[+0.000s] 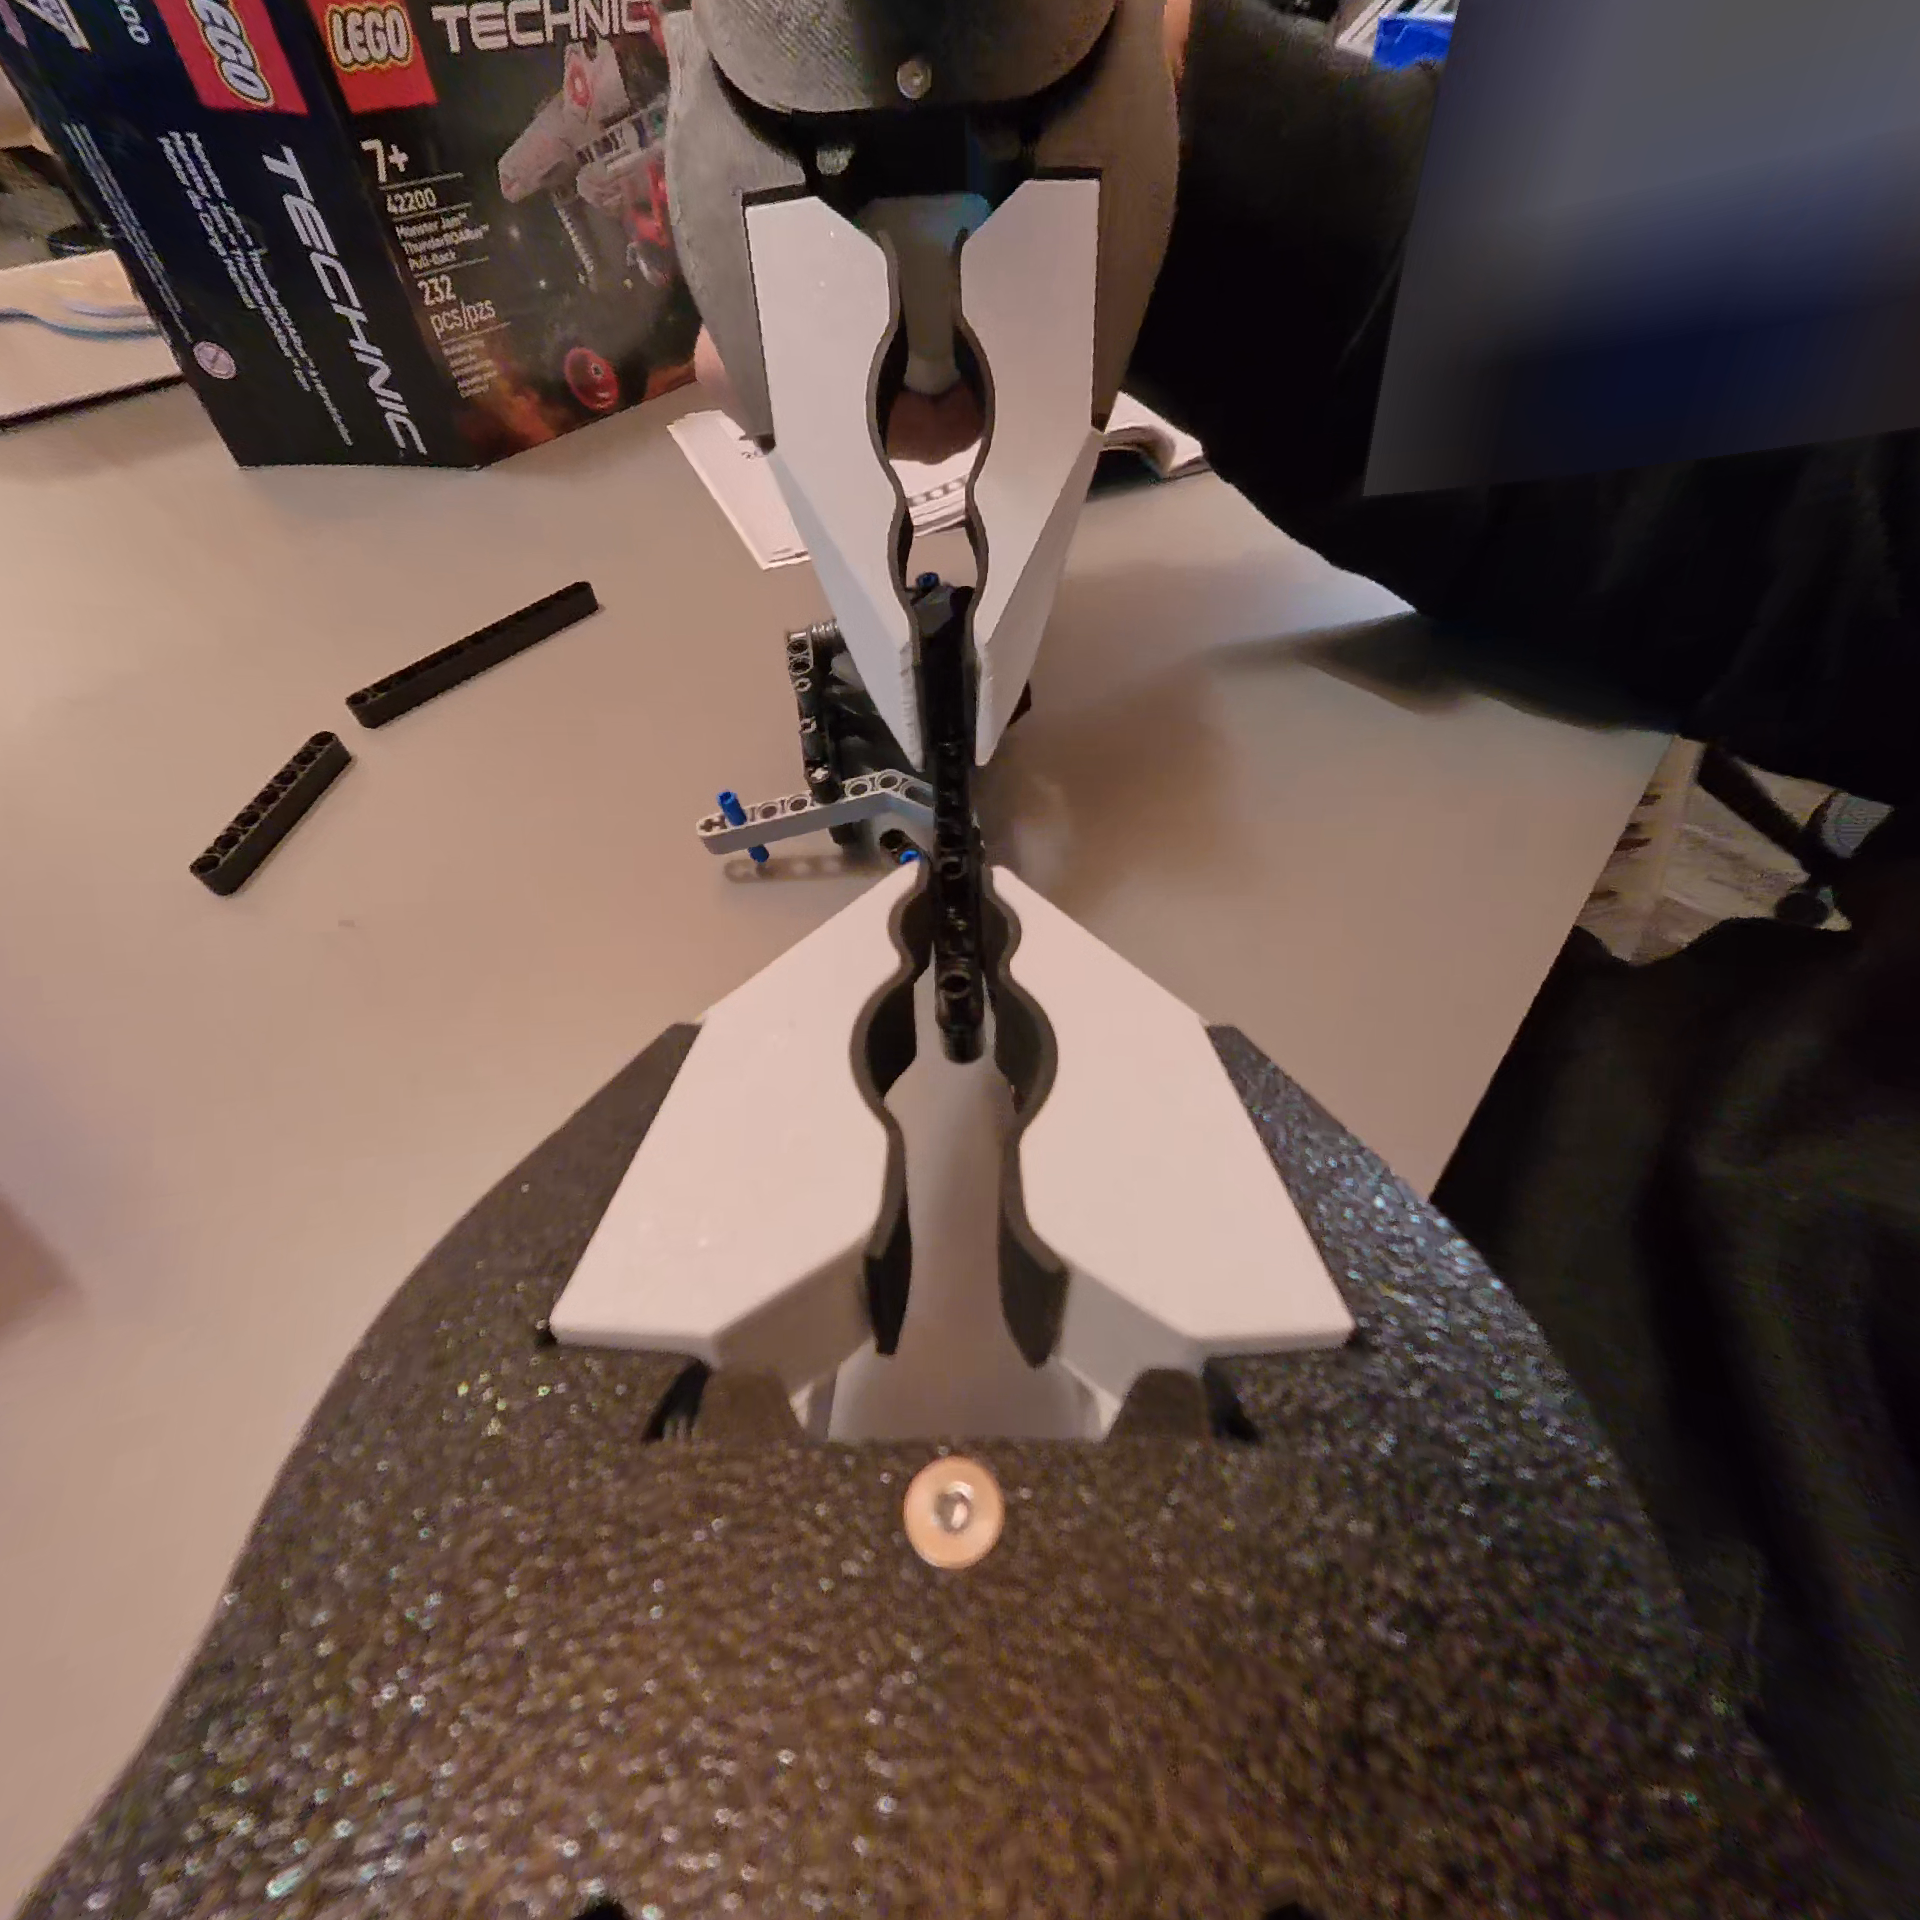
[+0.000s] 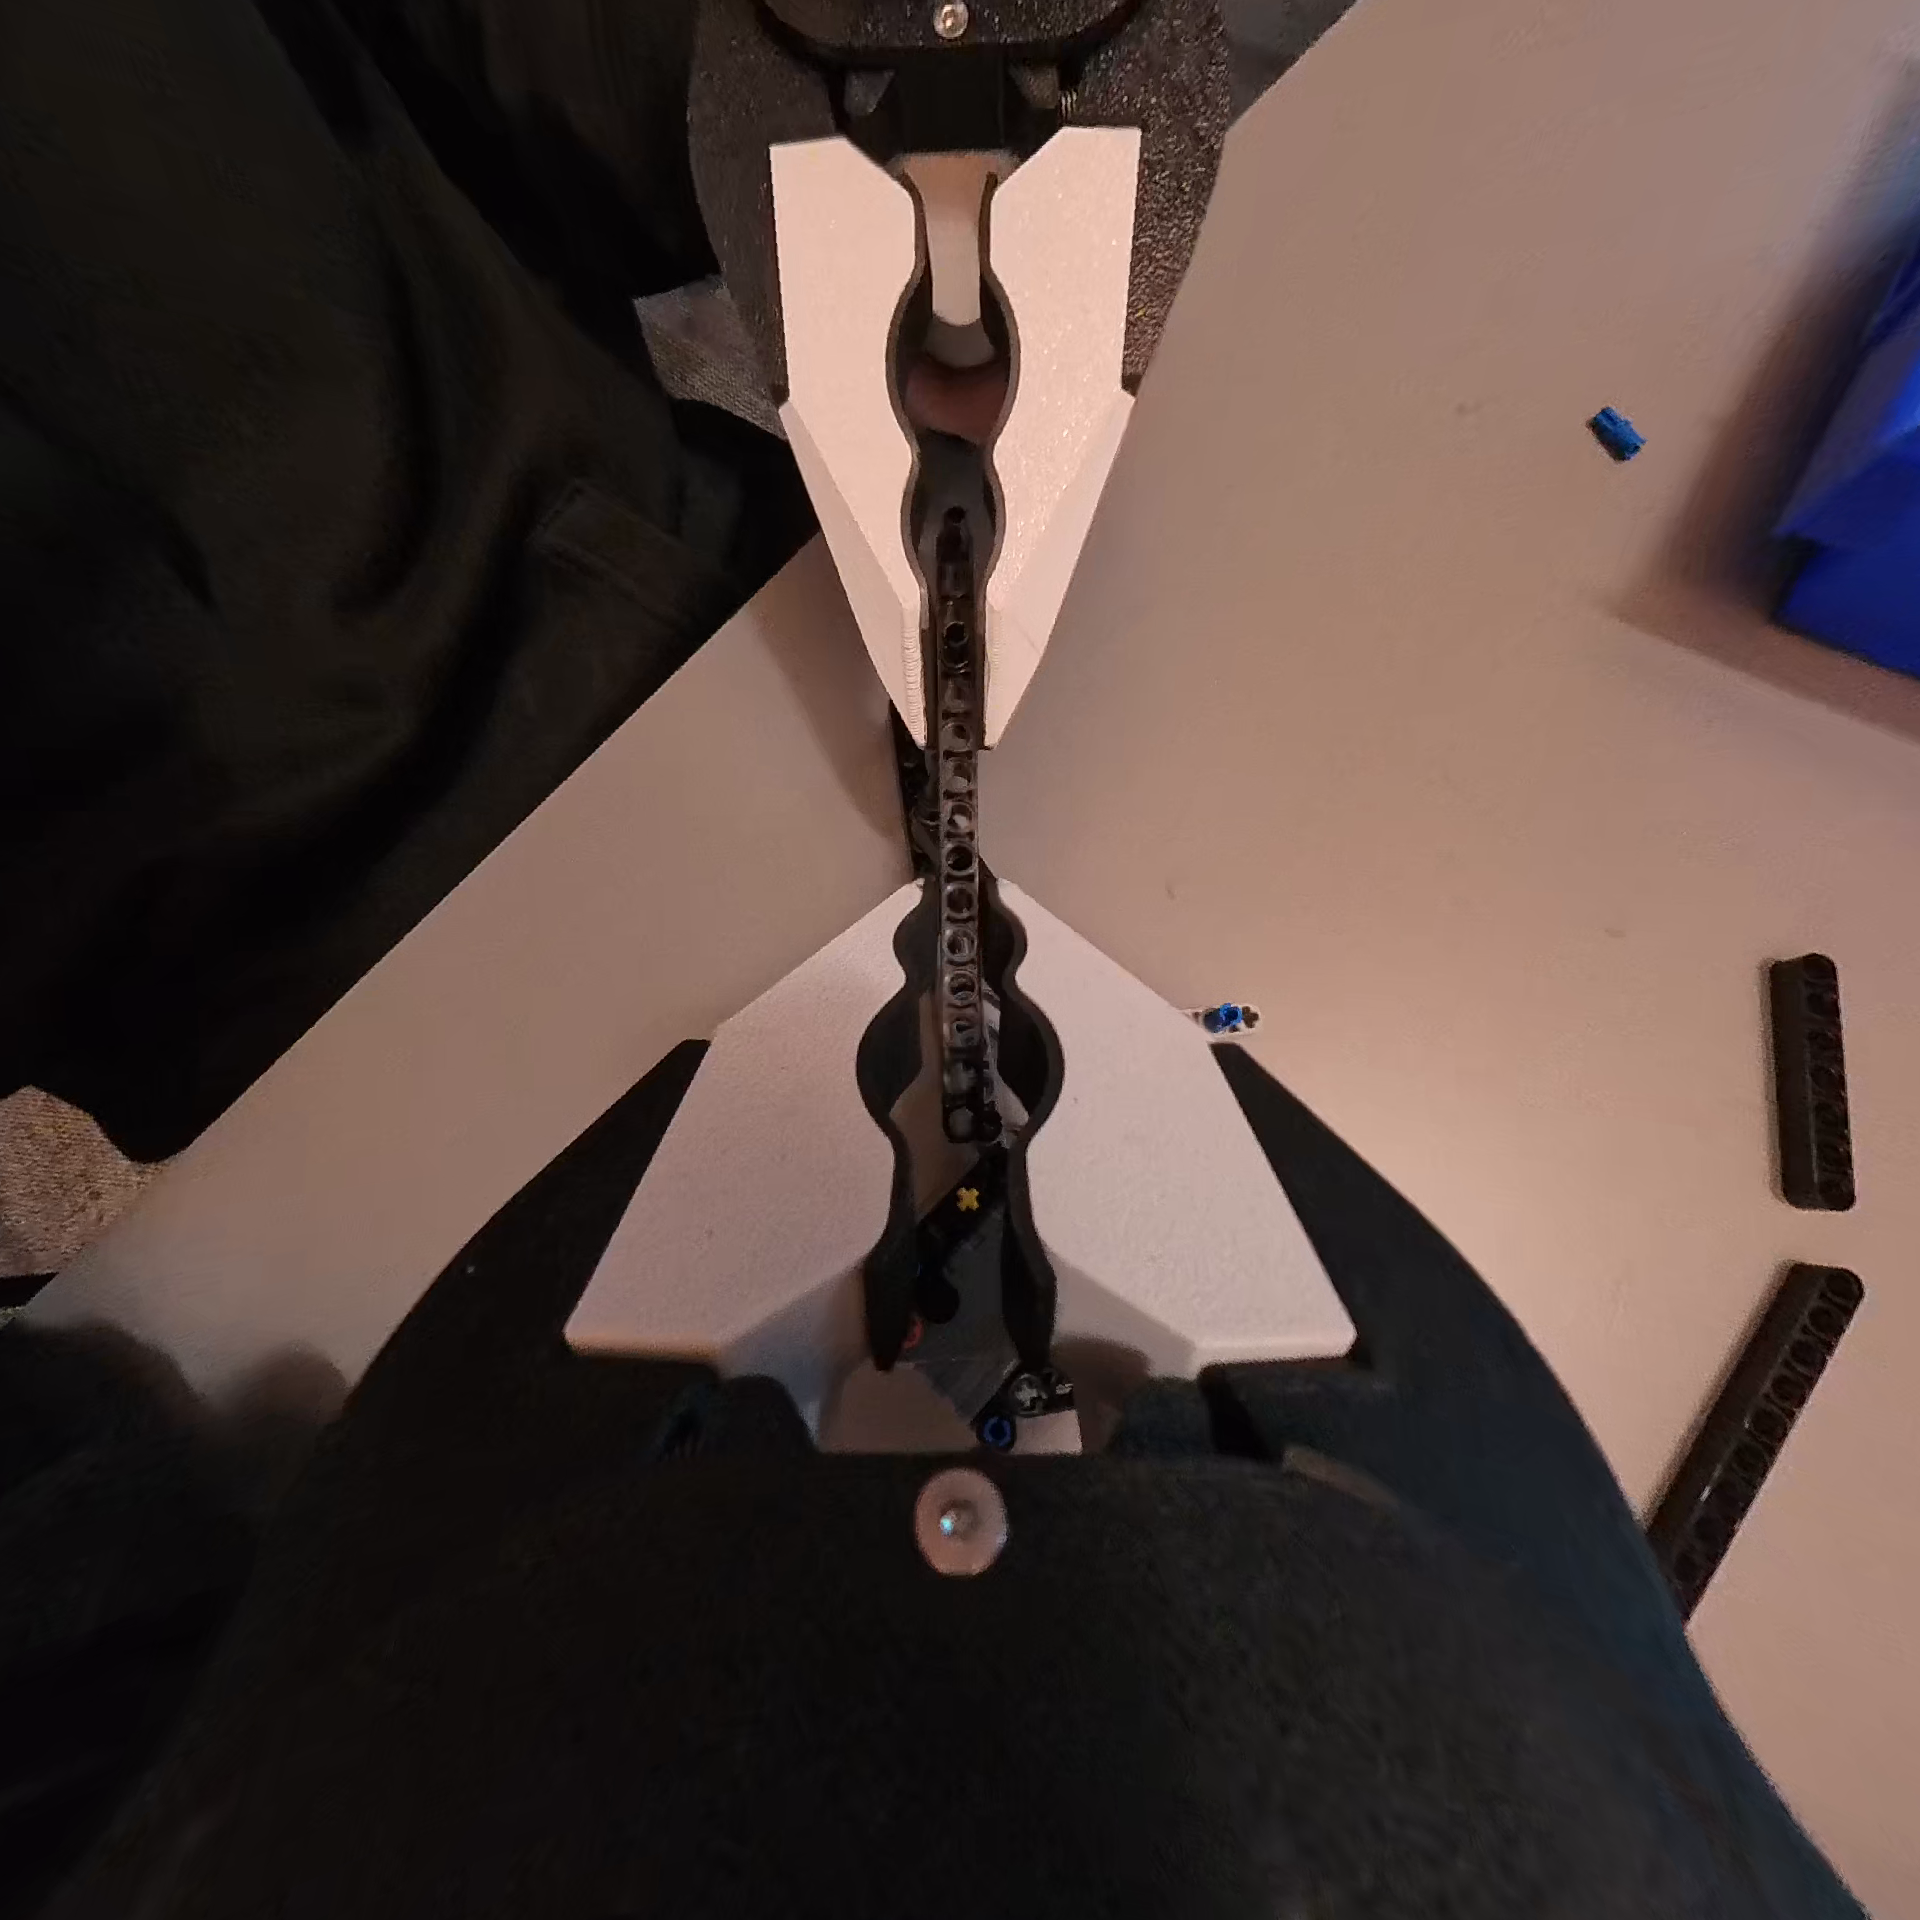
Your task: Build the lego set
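Observation:
A long black holed beam [image 1: 951, 821] stands on edge between both grippers, above a small grey and black assembly [image 1: 800, 816] with blue pins on the table. My left gripper [image 1: 954, 883] is shut on the beam's near end. My right gripper [image 1: 951, 738] comes in from the opposite side and is shut on the beam's far end. In the right wrist view the same beam [image 2: 956, 821] runs from my right gripper [image 2: 961, 894] to the left gripper [image 2: 951, 732]. Part of the assembly [image 2: 961, 1340] shows under the right gripper's jaws.
Two loose black beams [image 1: 473, 652] [image 1: 270, 812] lie on the grey table to the left; they also show in the right wrist view [image 2: 1813, 1081] [image 2: 1756, 1444]. The set's box [image 1: 343, 229] and a booklet [image 1: 727, 468] stand behind. A blue pin [image 2: 1617, 432] and a blue bin [image 2: 1860, 540] are there too. The grippers are tip to tip, or close to it.

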Motion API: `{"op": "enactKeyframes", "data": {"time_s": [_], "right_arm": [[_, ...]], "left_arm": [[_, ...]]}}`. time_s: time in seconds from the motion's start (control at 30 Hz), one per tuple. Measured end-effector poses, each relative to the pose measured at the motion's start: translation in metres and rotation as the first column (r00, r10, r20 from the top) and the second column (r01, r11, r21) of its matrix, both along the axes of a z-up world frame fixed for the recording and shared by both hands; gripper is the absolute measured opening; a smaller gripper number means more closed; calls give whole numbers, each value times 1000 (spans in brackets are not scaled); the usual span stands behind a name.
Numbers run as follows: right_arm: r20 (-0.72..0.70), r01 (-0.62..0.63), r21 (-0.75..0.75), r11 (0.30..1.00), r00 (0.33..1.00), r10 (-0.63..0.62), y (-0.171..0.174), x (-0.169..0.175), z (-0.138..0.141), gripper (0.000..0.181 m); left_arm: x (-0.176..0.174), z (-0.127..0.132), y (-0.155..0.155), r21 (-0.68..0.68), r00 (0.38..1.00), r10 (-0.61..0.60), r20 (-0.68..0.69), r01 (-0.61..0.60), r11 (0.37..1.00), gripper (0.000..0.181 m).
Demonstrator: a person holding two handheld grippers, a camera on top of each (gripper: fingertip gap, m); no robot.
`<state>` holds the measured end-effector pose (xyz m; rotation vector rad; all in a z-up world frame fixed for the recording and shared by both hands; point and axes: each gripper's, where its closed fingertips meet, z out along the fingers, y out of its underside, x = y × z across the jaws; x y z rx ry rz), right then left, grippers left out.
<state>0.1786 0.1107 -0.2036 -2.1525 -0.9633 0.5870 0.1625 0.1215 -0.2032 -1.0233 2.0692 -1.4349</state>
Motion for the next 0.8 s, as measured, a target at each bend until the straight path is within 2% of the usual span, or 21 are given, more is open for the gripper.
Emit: {"op": "enactKeyframes", "data": {"time_s": [0.27,0.43,0.57,0.63,0.7,0.8], "right_arm": [[-5,-15,21,1000,1000,16,2,-3,1,5],[-59,-20,-13,1000,998,20,-1,-5,2,5],[-86,-26,-38,999,996,23,-4,-6,0,5],[-85,-33,-40,999,996,30,-5,-7,0,5],[-86,-41,-45,998,996,37,-7,-8,0,5],[-82,-51,-44,998,995,48,-7,-9,0,5]], "left_arm": [[-5,-4,0,39,1000,19,2,-19,999,6],[-9,-3,-5,48,1000,-2,1,2,999,8],[-9,2,-5,44,999,12,42,-14,999,16],[-10,2,-2,71,998,13,63,-17,997,9],[-12,1,-3,68,999,7,45,-10,998,12],[-13,3,-6,50,999,4,45,-6,999,7]]}}
